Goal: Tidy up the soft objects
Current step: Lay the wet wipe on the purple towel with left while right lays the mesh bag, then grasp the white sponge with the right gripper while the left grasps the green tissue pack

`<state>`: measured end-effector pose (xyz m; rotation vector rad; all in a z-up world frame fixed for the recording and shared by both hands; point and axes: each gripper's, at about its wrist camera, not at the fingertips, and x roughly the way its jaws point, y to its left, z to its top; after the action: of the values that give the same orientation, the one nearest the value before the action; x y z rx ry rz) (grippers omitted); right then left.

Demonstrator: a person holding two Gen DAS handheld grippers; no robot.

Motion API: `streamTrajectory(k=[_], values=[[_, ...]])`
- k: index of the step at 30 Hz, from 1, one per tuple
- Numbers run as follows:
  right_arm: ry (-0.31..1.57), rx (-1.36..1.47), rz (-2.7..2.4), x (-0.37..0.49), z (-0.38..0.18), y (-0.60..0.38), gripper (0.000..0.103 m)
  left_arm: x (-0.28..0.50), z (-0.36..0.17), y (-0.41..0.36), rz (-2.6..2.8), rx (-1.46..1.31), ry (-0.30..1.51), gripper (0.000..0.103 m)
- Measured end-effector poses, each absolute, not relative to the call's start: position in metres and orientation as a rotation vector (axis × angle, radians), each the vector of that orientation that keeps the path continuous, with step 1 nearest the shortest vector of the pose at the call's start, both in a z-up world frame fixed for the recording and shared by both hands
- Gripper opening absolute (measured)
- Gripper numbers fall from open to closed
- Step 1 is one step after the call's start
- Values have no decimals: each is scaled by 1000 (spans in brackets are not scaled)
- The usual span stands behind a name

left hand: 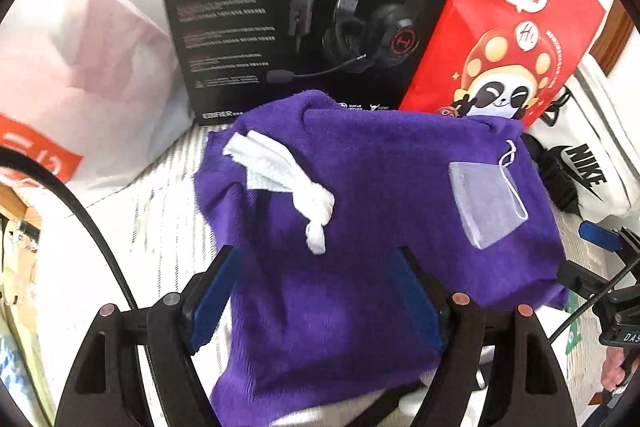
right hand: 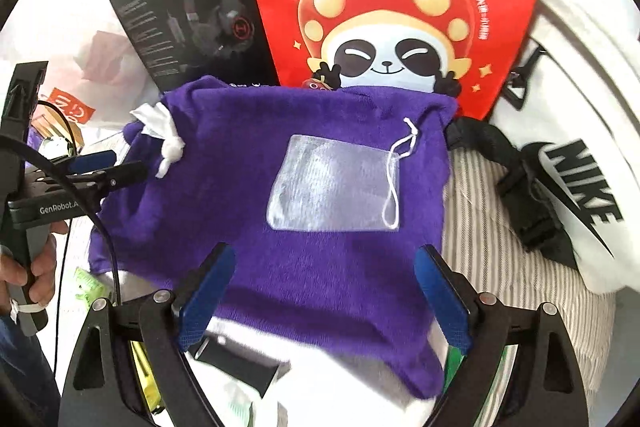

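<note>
Purple towel (left hand: 360,211) lies flat, near edge between both open claws (left hand: 316,303) (right hand: 324,291).

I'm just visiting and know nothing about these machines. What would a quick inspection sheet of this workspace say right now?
Surface: striped cloth, mostly covered.
Job's things: purple towel spread out; on it a knotted white cloth and a clear mesh pouch with a white drawstring.
Clutter: black headset box, red panda bag, white Nike bag, black strap buckle, white plastic bag.
Grippers: left gripper and right gripper both open above the towel, gripping nothing.
Cables: black cable at the left gripper.
Surroundings: a hand holding the left gripper's handle.
</note>
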<state>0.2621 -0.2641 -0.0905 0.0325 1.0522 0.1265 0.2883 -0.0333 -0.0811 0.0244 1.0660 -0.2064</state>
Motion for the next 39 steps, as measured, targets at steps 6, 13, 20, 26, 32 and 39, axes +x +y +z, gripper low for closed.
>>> streamTrajectory(k=[6, 13, 20, 26, 32, 39], values=[[1021, 92, 96, 224, -80, -286, 91, 257, -60, -14, -201, 14, 1038, 77], [1005, 141, 48, 177, -74, -305, 91, 224, -62, 16, -197, 19, 1028, 77], [1011, 147, 44, 141, -84, -314, 91, 184, -81, 31, -173, -6, 1044, 77], [1033, 90, 102, 141, -114, -307, 91, 163, -93, 37, -165, -43, 1057, 77], [1055, 0, 157, 161, -142, -296, 91, 160, -98, 34, -177, -50, 1063, 77], [1048, -46, 209, 177, -159, -285, 80, 158, -105, 29, -171, -43, 1076, 77]])
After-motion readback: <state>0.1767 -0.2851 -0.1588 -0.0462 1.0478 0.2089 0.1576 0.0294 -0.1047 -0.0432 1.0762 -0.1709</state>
